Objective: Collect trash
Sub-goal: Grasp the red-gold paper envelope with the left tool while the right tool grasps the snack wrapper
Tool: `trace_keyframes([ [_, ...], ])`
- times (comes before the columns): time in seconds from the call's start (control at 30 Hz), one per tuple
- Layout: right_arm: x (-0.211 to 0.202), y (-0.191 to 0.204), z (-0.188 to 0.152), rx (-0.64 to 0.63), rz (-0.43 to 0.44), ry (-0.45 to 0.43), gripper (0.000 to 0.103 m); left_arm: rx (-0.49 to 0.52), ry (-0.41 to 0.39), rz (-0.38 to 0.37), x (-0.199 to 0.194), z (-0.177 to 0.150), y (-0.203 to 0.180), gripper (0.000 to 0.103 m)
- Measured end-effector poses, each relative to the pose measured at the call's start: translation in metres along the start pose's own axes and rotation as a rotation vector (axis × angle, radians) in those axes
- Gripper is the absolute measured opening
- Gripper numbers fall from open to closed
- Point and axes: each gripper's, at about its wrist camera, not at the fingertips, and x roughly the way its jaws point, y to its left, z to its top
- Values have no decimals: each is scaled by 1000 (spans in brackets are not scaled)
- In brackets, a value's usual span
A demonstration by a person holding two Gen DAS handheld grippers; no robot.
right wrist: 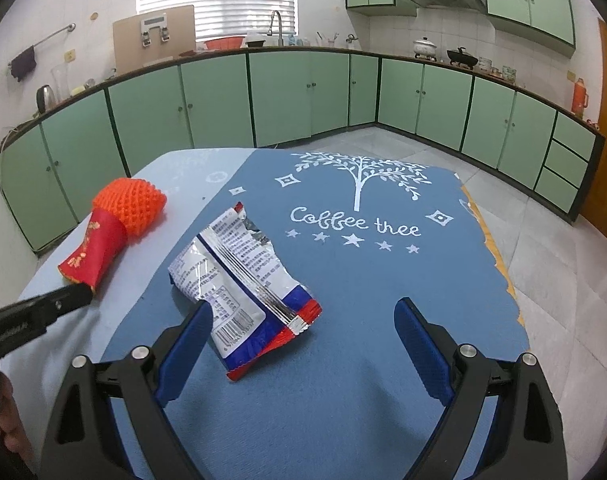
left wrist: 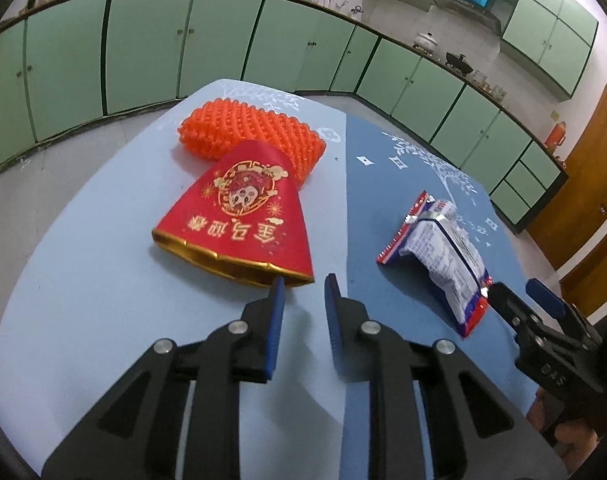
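Note:
A red paper wrapper with gold trim [left wrist: 239,216] lies on the light blue half of the table, over an orange foam fruit net [left wrist: 249,134]. My left gripper [left wrist: 305,284] is narrowly open and empty, its tips just short of the wrapper's gold edge. A crumpled silver, blue and red snack packet [right wrist: 243,276] lies on the dark blue cloth; it also shows in the left wrist view [left wrist: 443,256]. My right gripper [right wrist: 303,312] is wide open, with the packet's near end between its fingers. The red wrapper [right wrist: 93,252] and net [right wrist: 133,208] show at left in the right wrist view.
The table [right wrist: 383,280] has a dark blue "Coffee tree" cloth and a light blue part [left wrist: 83,280]. Green kitchen cabinets [right wrist: 283,92] run around the room, with grey tiled floor [right wrist: 563,280] to the right and a wooden door [left wrist: 591,200].

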Motion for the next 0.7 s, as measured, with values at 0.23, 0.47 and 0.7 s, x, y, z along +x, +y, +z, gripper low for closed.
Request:
trace_keyframes([
  [0.23, 4, -3, -1, 11, 10, 8, 90, -73, 17, 6, 11, 6, 10, 19],
  [0.47, 8, -4, -3, 16, 15, 20, 90, -94, 9, 3, 15, 7, 13, 12],
  [0.7, 11, -2, 1, 8, 23, 18, 90, -83, -38, -10, 2, 4, 11, 8],
])
